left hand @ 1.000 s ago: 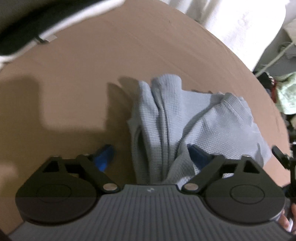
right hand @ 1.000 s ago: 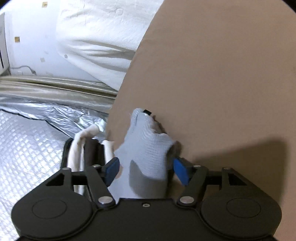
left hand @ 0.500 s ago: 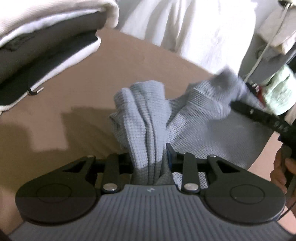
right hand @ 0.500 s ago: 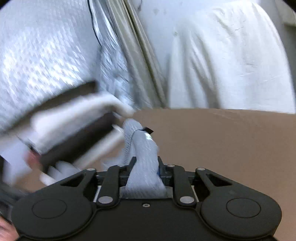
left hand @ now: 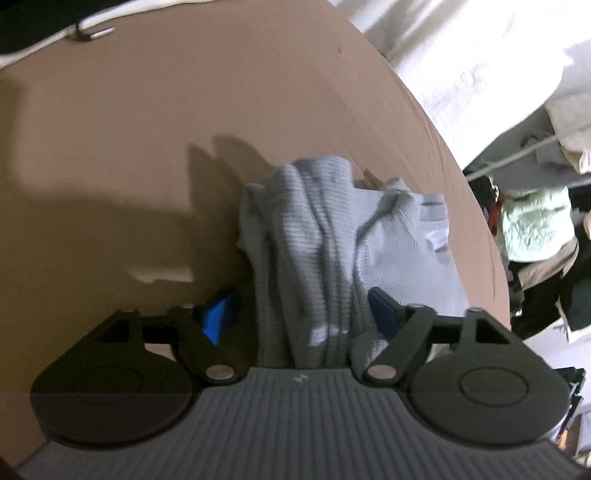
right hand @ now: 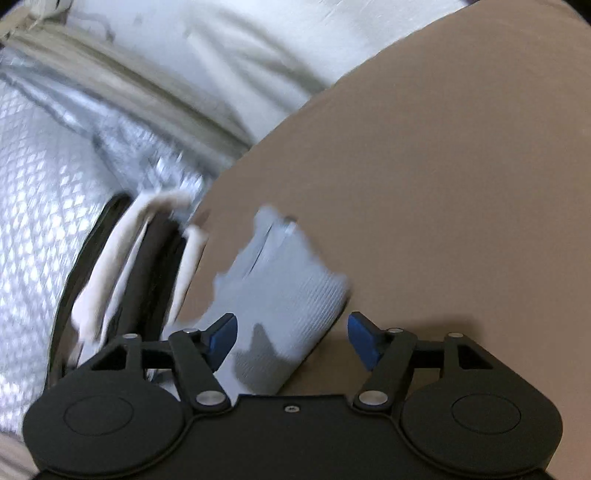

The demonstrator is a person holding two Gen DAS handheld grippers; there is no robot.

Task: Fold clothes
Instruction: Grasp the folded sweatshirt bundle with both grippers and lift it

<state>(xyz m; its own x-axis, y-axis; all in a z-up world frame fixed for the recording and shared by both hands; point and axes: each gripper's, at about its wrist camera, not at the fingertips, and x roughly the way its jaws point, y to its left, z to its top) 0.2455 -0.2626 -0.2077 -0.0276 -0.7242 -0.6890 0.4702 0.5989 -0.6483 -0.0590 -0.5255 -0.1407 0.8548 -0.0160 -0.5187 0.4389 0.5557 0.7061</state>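
A pale grey waffle-knit garment lies bunched in folds on the brown table. My left gripper is open and straddles the near end of the cloth, whose right side brushes the right blue pad. In the right wrist view another end of the grey garment rests on the table between the spread fingers of my right gripper, which is open. The cloth there sits nearer the left pad, and the view is blurred by motion.
A stack of folded white and dark clothes stands at the table's left edge, also seen as the stack's corner. Beyond it is silver quilted sheeting and a white sheet. Off the table's right side lies a heap with pale green cloth.
Half a second ago both grippers were shut on the grey garment and held it up. Now both have let go and opened, and the cloth lies on the table.
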